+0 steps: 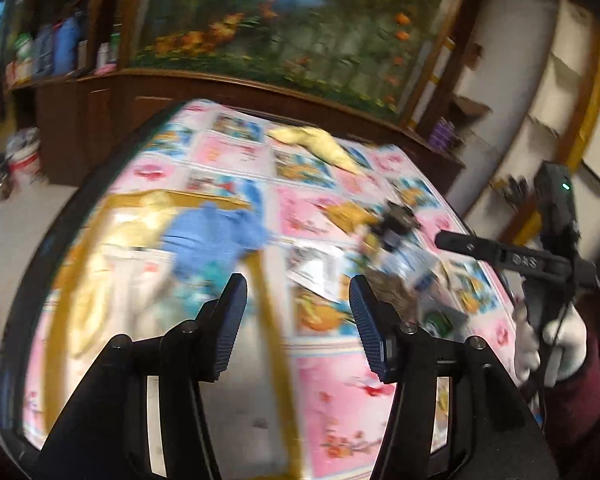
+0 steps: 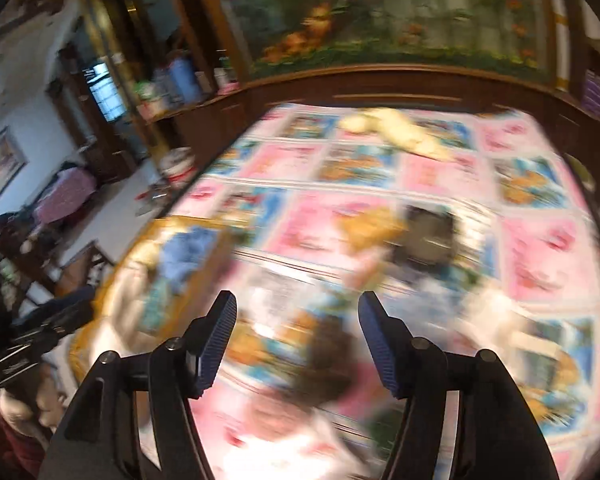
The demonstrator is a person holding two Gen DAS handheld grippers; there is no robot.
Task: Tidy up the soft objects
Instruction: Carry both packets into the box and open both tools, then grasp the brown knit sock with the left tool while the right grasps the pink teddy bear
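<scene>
Left wrist view looks down over a table spread with a glossy patchwork cloth of pink flower squares and blue picture squares, and that cloth serves as the landmark. On its left part lies a tray with a mustard-yellow rim, and inside it a crumpled blue cloth, ribbed and limp, sits near the tray's far edge; it looks gathered there because the tray is the collecting place, though that is a judgement. At the cloth's far edge lies a pale yellow rag, soft and bunched, well apart from the tray and probably waiting its turn. Toward the right part of the cloth is a blurred heap of mixed items, dark, white and brown; what each one is cannot be told. The left gripper hangs above the cloth just beside the tray's right rim, its ribbed dark-blue pads parted with nothing between them. The right gripper, seen from its own camera, stands wide and empty over the near middle of the cloth, above smeared brown and pink shapes too blurred to name. A white-gloved hand with a maroon sleeve grips its handle off the cloth's right edge.
</scene>
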